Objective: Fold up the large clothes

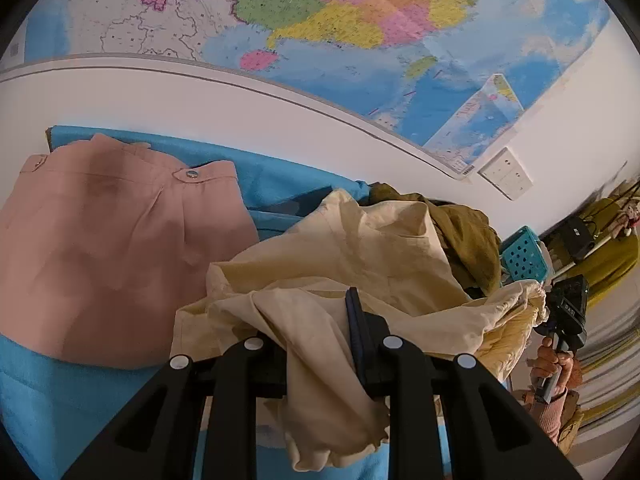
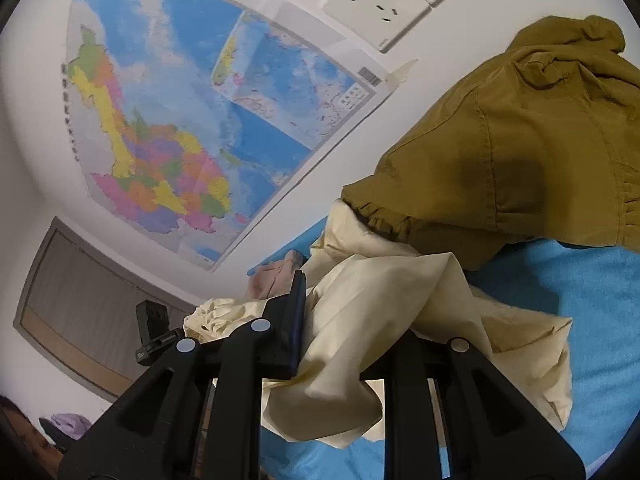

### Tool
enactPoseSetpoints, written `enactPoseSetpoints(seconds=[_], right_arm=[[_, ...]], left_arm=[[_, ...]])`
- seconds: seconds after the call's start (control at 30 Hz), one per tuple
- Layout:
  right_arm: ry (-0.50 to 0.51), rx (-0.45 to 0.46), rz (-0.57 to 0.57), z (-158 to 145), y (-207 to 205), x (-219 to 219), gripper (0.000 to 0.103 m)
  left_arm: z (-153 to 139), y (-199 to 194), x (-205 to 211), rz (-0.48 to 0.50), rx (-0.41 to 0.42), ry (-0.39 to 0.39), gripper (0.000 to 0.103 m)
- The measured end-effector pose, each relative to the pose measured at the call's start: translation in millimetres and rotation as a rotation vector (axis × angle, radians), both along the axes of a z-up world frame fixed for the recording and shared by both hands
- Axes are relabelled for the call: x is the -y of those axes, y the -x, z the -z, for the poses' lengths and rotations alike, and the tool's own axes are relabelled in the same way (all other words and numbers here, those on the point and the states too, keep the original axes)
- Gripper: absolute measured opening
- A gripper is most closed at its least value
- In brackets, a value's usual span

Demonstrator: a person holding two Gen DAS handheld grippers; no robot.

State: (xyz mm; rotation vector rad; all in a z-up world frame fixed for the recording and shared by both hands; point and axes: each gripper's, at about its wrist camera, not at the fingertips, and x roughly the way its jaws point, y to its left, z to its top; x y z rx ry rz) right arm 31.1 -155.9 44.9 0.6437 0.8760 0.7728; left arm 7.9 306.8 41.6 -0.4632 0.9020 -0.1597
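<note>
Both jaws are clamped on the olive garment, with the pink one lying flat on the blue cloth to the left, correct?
Not quite: both grippers hold the cream garment, not the olive garment, which lies bunched and untouched behind it. Both wrist views show cream fabric between the jaws. The pink garment does lie on the blue cloth.

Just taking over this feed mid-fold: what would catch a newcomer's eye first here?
The cream garment bunched in the foreground, pinched by the left gripper and the right gripper above the blue cloth. Next, the bright wall map across the top of the left wrist view. Then the pink garment lying flat at left, and the olive garment heaped behind the cream one.
</note>
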Motion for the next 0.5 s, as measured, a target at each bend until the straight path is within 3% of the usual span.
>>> enactPoseSetpoints(seconds=[0.5], right_arm=[[0.022, -0.058, 0.018, 16.7, -36.6, -6.4, 0.018]], left_arm=[[18.9, -46.4, -4.7, -0.038, -0.067, -0.051, 0.021]])
